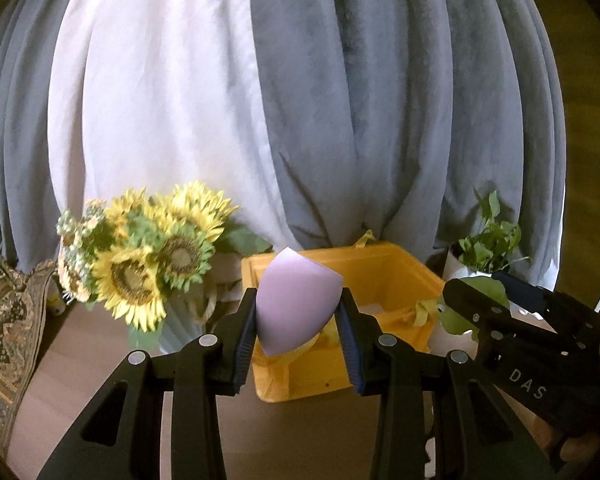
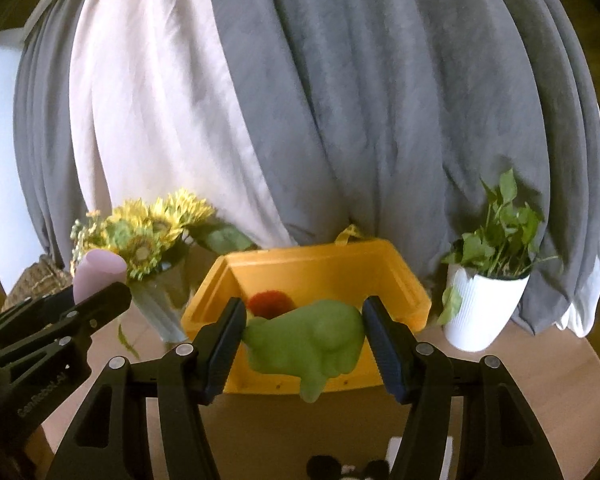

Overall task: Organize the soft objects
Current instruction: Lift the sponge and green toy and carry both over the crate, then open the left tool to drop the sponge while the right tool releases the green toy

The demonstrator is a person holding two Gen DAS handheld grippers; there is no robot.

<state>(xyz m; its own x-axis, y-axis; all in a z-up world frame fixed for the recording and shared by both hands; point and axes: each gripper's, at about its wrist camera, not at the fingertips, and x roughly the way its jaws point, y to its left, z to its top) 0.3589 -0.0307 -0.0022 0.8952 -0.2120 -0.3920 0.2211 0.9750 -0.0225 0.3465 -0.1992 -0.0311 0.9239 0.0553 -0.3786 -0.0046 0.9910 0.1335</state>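
Left wrist view: your left gripper is clenching a lilac teardrop sponge, its blue pads pressing on both sides and the cut face tilting up and away. Just beyond it the yellow box is sitting open on the wooden table. You are seeing mostly its bare yellow walls here, with a pale patch and a yellow ribbon low on the right inside; what the pale patch is, you cannot tell. Sunflowers in a ribbed vase are standing to the left of the box, and a patterned cloth is lying at the far left. Your right gripper is entering from the right, its tips covering something green.

Right wrist view: your right gripper is grasping a soft green toy between its pads, one lobe hanging down below. The yellow box is lying right behind it, and this view is showing a red fuzzy object inside at the left, hidden from the other camera. A white ribbed pot with a leafy plant is standing in full to the right of the box. At the left edge the lilac sponge is poking above your left gripper. Grey and white curtains are hanging behind everything.
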